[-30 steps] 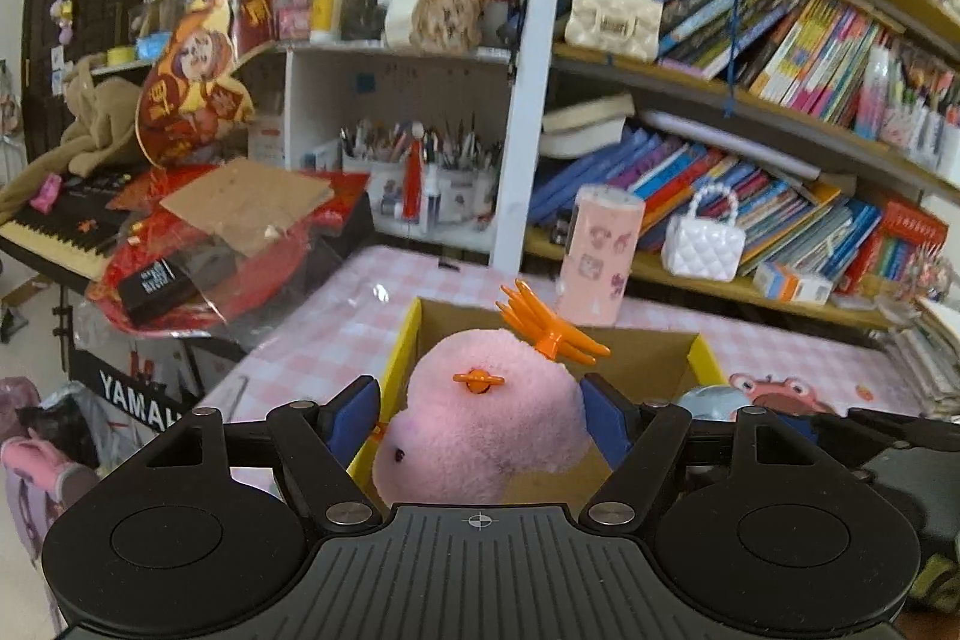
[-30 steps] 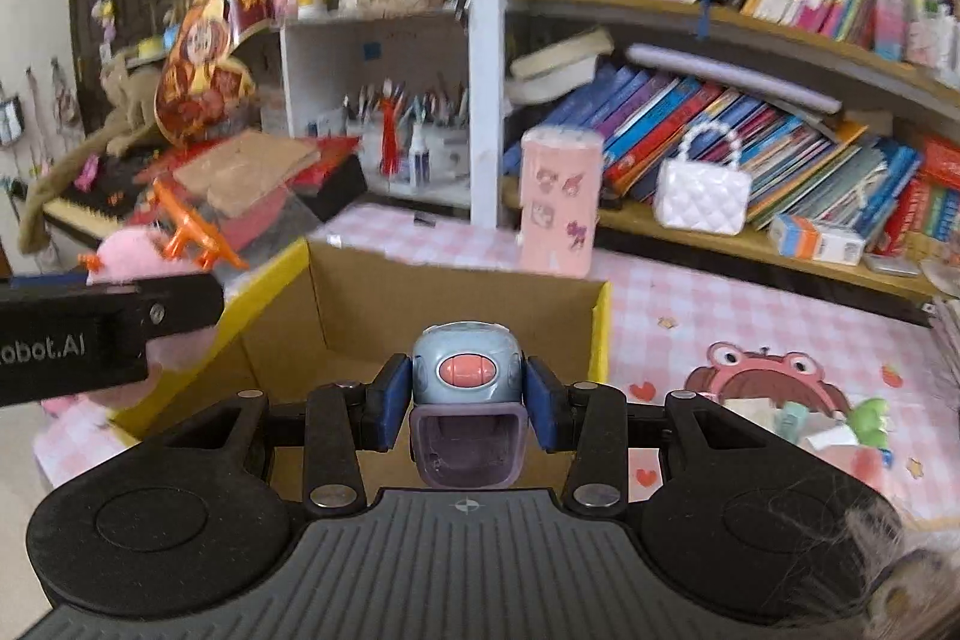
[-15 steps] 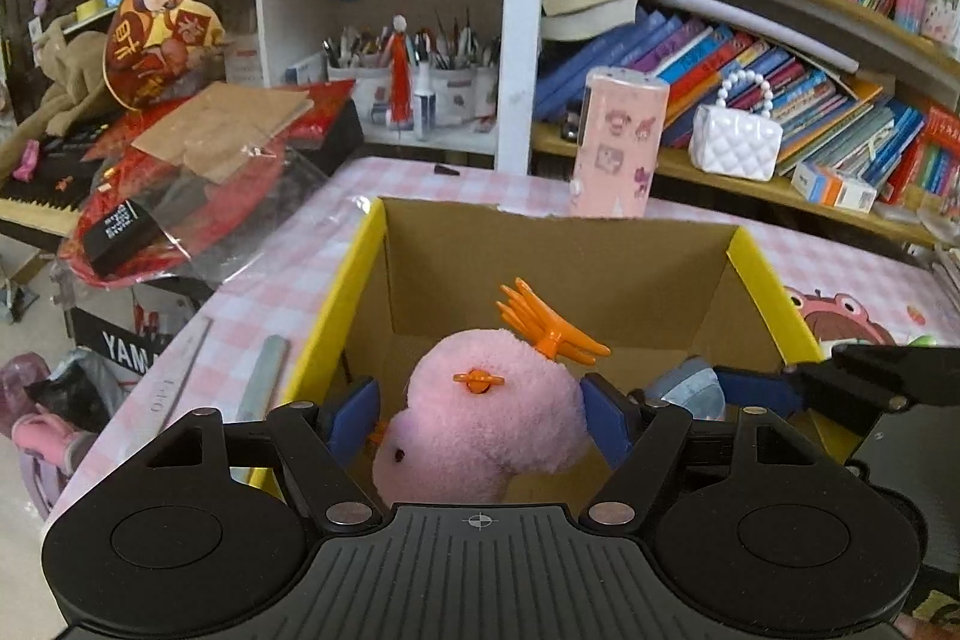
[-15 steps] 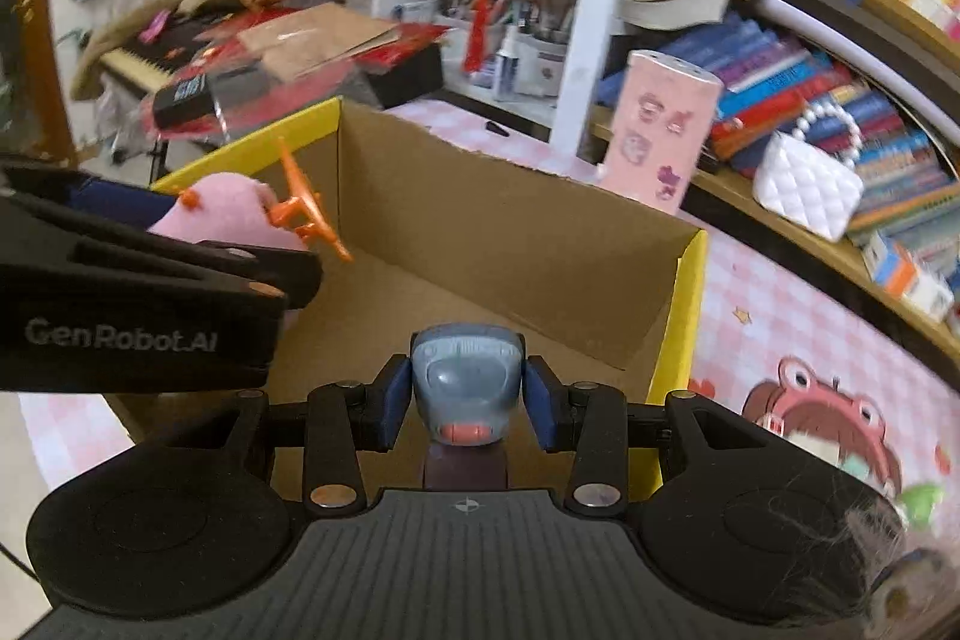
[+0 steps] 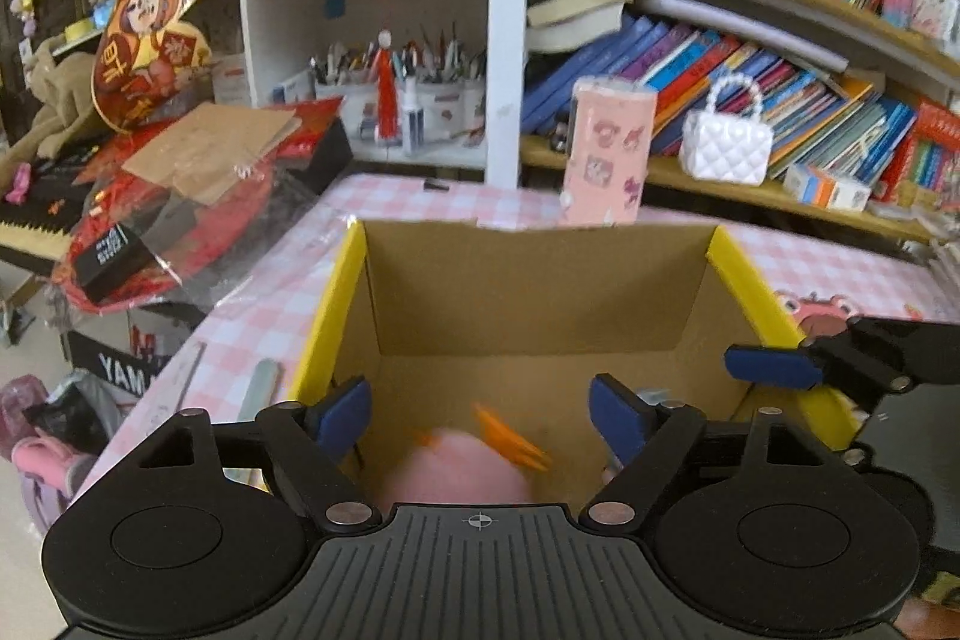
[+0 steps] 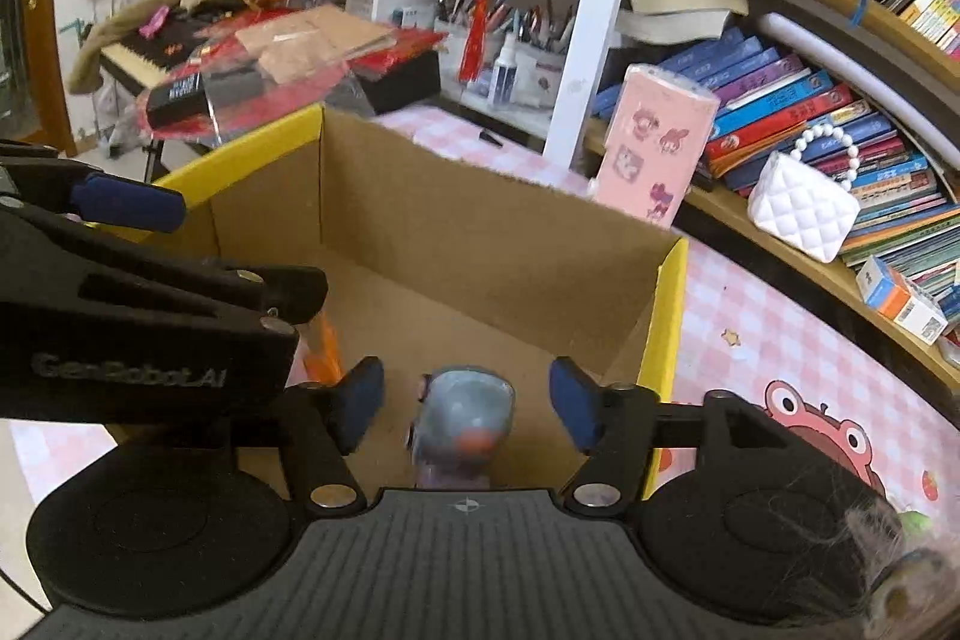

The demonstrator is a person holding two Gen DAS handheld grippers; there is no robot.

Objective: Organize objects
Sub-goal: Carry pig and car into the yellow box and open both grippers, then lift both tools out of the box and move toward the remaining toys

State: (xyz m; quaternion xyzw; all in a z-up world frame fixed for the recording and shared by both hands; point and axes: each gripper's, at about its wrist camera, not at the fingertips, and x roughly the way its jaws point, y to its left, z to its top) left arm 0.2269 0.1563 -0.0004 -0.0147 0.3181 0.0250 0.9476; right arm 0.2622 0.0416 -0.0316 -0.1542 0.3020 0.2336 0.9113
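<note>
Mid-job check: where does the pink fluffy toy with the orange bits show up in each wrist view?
Left wrist: the pink plush toy lies blurred at bottom centre, inside the cardboard box, between the left tool's open pads.
Right wrist: only its orange tuft shows, lower left, behind the left tool.
Shared landmark: the pink sticker box behind the cardboard box.

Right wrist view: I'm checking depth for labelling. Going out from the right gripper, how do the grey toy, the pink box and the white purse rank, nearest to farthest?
1. Grey toy: between the open right gripper pads, inside the cardboard box.
2. Pink box: upright behind the cardboard box.
3. White purse: on the shelf, far right.
</note>
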